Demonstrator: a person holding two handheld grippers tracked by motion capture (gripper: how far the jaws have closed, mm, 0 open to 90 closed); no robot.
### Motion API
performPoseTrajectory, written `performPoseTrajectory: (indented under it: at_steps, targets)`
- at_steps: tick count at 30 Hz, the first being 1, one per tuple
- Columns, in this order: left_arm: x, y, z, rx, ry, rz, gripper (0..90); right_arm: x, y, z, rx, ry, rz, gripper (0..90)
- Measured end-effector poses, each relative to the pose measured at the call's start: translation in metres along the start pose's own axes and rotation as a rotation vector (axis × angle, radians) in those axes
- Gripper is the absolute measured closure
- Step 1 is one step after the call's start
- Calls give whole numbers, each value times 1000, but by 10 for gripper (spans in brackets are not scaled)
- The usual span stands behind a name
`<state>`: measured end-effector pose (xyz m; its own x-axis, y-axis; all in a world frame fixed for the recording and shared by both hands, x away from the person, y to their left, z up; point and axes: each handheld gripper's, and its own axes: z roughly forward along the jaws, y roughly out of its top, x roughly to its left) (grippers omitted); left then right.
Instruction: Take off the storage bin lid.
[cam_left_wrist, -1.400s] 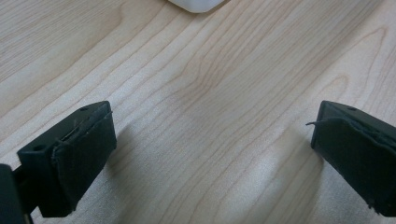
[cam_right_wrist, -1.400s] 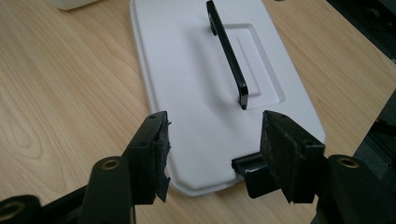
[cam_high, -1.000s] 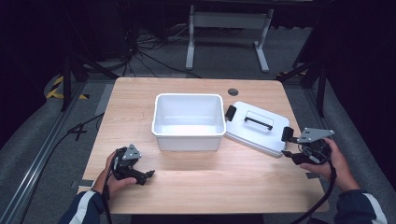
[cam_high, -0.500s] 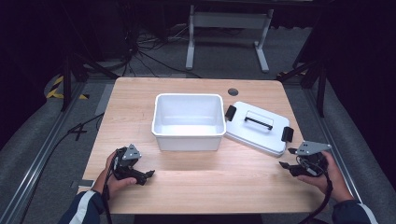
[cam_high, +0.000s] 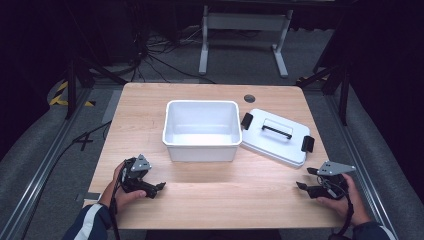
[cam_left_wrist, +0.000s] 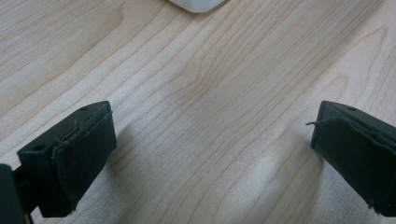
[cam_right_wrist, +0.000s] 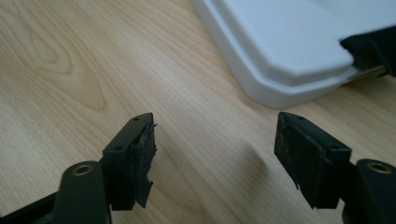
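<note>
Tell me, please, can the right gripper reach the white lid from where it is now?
Probably yes. The right gripper is open with nothing between its jaws, and the white lid lies flat just beyond it, beside the white tub. Only bare table lies between them.

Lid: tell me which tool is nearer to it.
Right. The right tool sits just below the lid, near its front right corner, jaws open and empty. The left tool rests across the table, below the tub.
</note>
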<state>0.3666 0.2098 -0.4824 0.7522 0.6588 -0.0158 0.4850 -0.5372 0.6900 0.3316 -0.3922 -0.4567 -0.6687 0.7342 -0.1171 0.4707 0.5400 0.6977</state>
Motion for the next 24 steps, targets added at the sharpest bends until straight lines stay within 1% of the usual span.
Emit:
performPoseTrajectory:
  at_steps: [1,3,4,5,24]
  targets:
    - [0,0,0,0,-1,-2,4,0,-2,1,-5,2,7,280]
    - [0,0,0,0,0,1,4,-1,-8,3,-35,36,64,277]
    - [0,0,0,1,-1,0,4,-2,-10,3,-52,42,85,272]
    - [0,0,0,-1,0,-1,4,-2,-12,3,-63,41,81,271]
    - [-1,0,0,0,4,-6,4,-1,-12,3,-64,36,84,267]
